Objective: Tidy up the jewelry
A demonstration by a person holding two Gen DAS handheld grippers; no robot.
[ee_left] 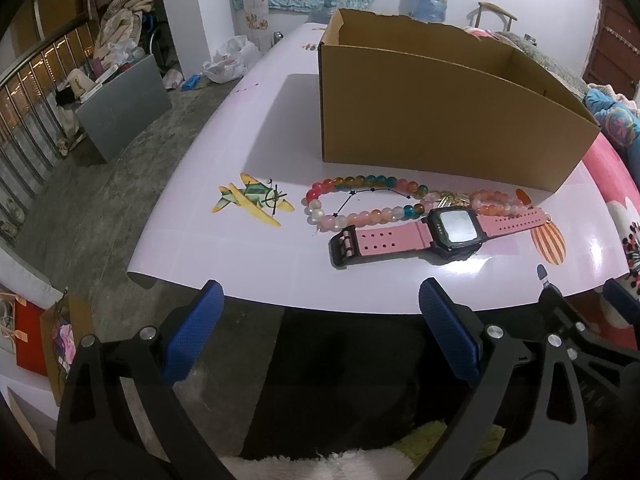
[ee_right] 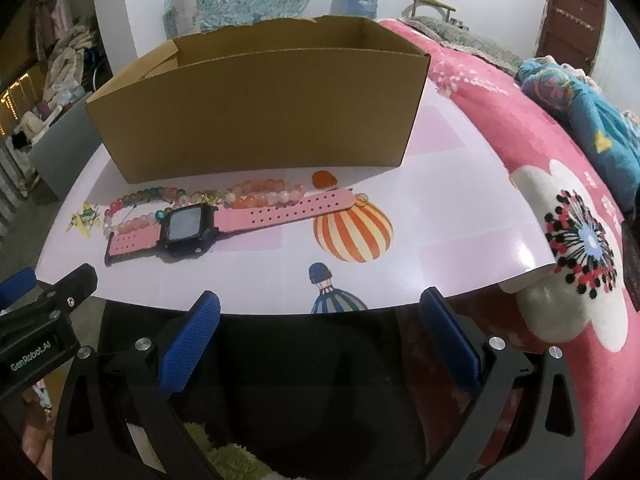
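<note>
Lying on the table (ee_left: 248, 264) just before the cardboard box (ee_left: 440, 120): pink watch (ee_left: 440, 232), multicoloured bead bracelet (ee_left: 360, 200), peach bead bracelet (ee_left: 496, 202), probably staged for boxing. Left gripper (ee_left: 320, 336) and right gripper (ee_right: 320, 340) hover at the near edge, jaws spread wide, empty.

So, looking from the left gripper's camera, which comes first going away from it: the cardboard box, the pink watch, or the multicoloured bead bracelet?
1. Pink watch, nearest, ahead-right of the left gripper.
2. Multicoloured bead bracelet, just behind the watch.
3. Cardboard box, farthest, at the back.
</note>
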